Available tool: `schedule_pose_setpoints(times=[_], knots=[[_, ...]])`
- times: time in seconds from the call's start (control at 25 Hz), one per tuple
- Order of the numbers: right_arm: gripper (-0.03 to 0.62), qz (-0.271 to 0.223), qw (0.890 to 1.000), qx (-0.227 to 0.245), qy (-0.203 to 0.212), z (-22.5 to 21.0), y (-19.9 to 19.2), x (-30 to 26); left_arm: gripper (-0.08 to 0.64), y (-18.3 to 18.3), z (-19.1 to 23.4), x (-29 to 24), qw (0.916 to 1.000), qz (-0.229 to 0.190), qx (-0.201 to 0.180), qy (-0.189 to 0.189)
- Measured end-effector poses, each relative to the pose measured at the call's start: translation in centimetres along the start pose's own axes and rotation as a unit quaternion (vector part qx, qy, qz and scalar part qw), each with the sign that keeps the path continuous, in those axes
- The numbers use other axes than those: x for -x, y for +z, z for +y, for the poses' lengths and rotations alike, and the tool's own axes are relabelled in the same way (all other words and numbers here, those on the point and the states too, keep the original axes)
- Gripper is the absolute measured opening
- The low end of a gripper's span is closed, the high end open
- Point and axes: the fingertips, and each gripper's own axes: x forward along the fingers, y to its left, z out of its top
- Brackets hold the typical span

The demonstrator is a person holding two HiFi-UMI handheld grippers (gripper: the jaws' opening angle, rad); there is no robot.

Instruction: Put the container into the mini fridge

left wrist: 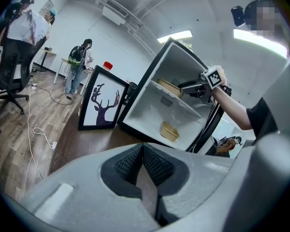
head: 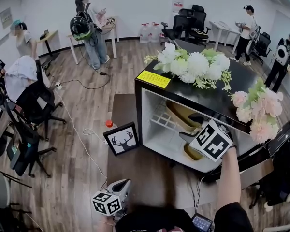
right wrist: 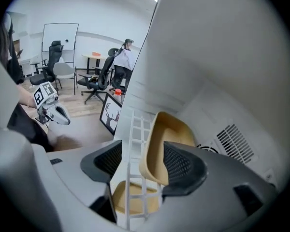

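Observation:
The mini fridge [head: 152, 125] stands open on the brown table, its door swung off to the right. A tan container [head: 180, 113] [right wrist: 173, 128] rests on the white wire shelf [right wrist: 135, 144], and a second tan container [head: 192, 153] [left wrist: 169, 131] lies below it. My right gripper [head: 191, 128] [right wrist: 145, 161] reaches into the fridge. Its jaws stand wide apart, astride the upper container's near wall, with a gap showing at the left pad. My left gripper [head: 123, 187] [left wrist: 144, 151] hovers low over the table's near edge, pads together, with nothing in it.
A framed deer picture [head: 122, 139] leans on the table left of the fridge, with a small red object [head: 109, 123] behind it. White flowers [head: 193, 64] and pink flowers [head: 258, 108] lie on the fridge top. Office chairs [head: 26, 105], a floor cable and several people stand around.

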Motion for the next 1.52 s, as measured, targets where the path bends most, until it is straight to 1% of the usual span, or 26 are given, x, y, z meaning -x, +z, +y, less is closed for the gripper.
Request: schedule_pose_setpoints(times=[0.08,0.2,0.28,0.4,0.48,0.6,0.72,0.8,0.88,0.96,1.08,1.16,1.24,1.36,1.44,1.48,1.52], knots=[[0.298,-0.034,0.999,-0.016,-0.014,0.2,0.8,1.1,0.009,0.1,-0.4,0.0,1.0,-0.003,0.002,-0.006],[0.298,-0.086,0.994,-0.028,-0.054,0.2,2.0,2.8,0.009,0.7,-1.2,-0.1,0.9998,-0.012,-0.004,-0.016],[0.299,-0.112,0.99,-0.028,-0.079,0.4,2.5,3.9,0.009,1.2,-1.8,-0.1,0.9995,-0.021,-0.01,-0.02],[0.279,-0.137,0.987,-0.033,-0.082,1.7,2.9,5.3,0.009,2.2,-2.5,0.0,0.9988,-0.039,-0.013,-0.027],[0.278,-0.157,0.983,-0.041,-0.088,2.5,3.3,6.4,0.009,2.7,-3.0,0.1,0.9982,-0.045,-0.013,-0.036],[0.273,-0.204,0.971,-0.07,-0.107,3.2,3.8,8.4,0.009,3.0,-3.6,0.3,0.9973,-0.05,-0.01,-0.053],[0.273,-0.258,0.952,-0.112,-0.117,4.0,4.1,10.9,0.009,3.4,-3.9,1.0,0.9966,-0.063,-0.021,-0.049],[0.273,-0.278,0.943,-0.131,-0.129,4.6,3.9,12.4,0.009,3.5,-4.1,1.4,0.9962,-0.066,-0.034,-0.045],[0.273,-0.286,0.937,-0.144,-0.144,5.4,3.6,13.4,0.009,3.6,-4.4,1.8,0.9957,-0.069,-0.044,-0.044],[0.273,-0.29,0.933,-0.154,-0.15,6.3,3.2,13.9,0.009,3.9,-4.7,2.3,0.995,-0.077,-0.049,-0.042],[0.282,-0.293,0.93,-0.172,-0.142,8.2,2.5,14.0,0.009,4.7,-5.2,3.2,0.9926,-0.098,-0.063,-0.032],[0.282,-0.294,0.925,-0.201,-0.136,9.2,1.8,13.8,0.009,5.2,-5.6,4.0,0.9899,-0.116,-0.077,-0.023],[0.282,-0.297,0.918,-0.228,-0.13,10.3,1.1,13.6,0.009,5.6,-5.9,4.6,0.9879,-0.13,-0.083,-0.02],[0.281,-0.295,0.91,-0.261,-0.129,11.7,-0.2,13.2,0.009,6.0,-6.8,5.2,0.986,-0.142,-0.083,-0.028],[0.262,-0.291,0.902,-0.285,-0.145,12.1,-1.3,12.9,0.009,6.2,-7.4,5.6,0.9849,-0.146,-0.086,-0.036],[0.261,-0.287,0.899,-0.295,-0.151,12.5,-1.8,12.6,0.009,6.2,-7.7,5.7,0.9845,-0.147,-0.088,-0.039],[0.261,-0.28,0.899,-0.302,-0.151,13.0,-2.2,12.2,0.009,6.2,-7.9,5.8,0.9842,-0.147,-0.089,-0.043]])
